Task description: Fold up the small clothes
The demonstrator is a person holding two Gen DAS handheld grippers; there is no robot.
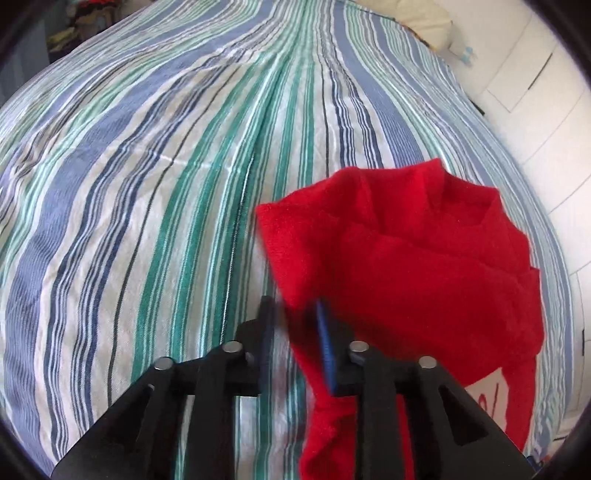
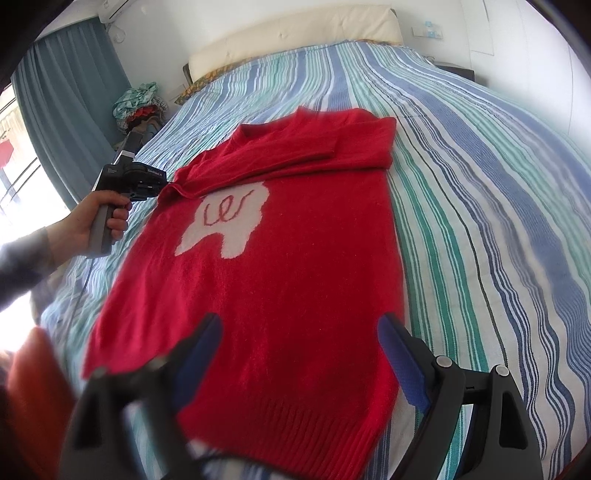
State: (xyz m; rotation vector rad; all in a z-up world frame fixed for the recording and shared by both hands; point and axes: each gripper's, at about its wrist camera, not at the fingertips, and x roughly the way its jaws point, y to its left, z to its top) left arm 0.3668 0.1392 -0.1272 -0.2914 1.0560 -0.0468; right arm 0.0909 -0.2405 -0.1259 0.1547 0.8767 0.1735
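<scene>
A: What's cut off or unclear?
B: In the right wrist view the hem of the red sweater [image 2: 266, 280] runs under the right gripper [image 2: 299, 343] and out of frame. That gripper's left finger is smeared with motion blur. In the left wrist view the sweater is only a bunched red mass filling the lower right, and a scrap of its white patch peeks out beside the gripper frame.

A: Any writing?
B: The white patch [image 2: 225, 225] on the chest carries a red looping scribble (looks like "ler", not sure). Small white lettering sits on the body of the left gripper [image 2: 167, 187], too small to read.

A: Which way does the sweater lie?
B: Flat on the striped bedspread [image 2: 480, 221], long axis running up the bed, neck toward the cream headboard [image 2: 295, 33], hem nearest the right wrist camera. One sleeve is folded across the top, below the collar.

A: Tools?
B: Right gripper hovers over the hem, jaws spread wide, nothing between them. The left gripper, held in the left hand [image 2: 92, 221], meets a fold at the sweater's left shoulder edge. Up close, red knit lies against its blue-padded finger [image 1: 327, 343] with a gap between the fingers; can't tell whether it's clamped.

A: Anything else?
B: Blue-grey curtain [image 2: 70, 107] at the left.
</scene>
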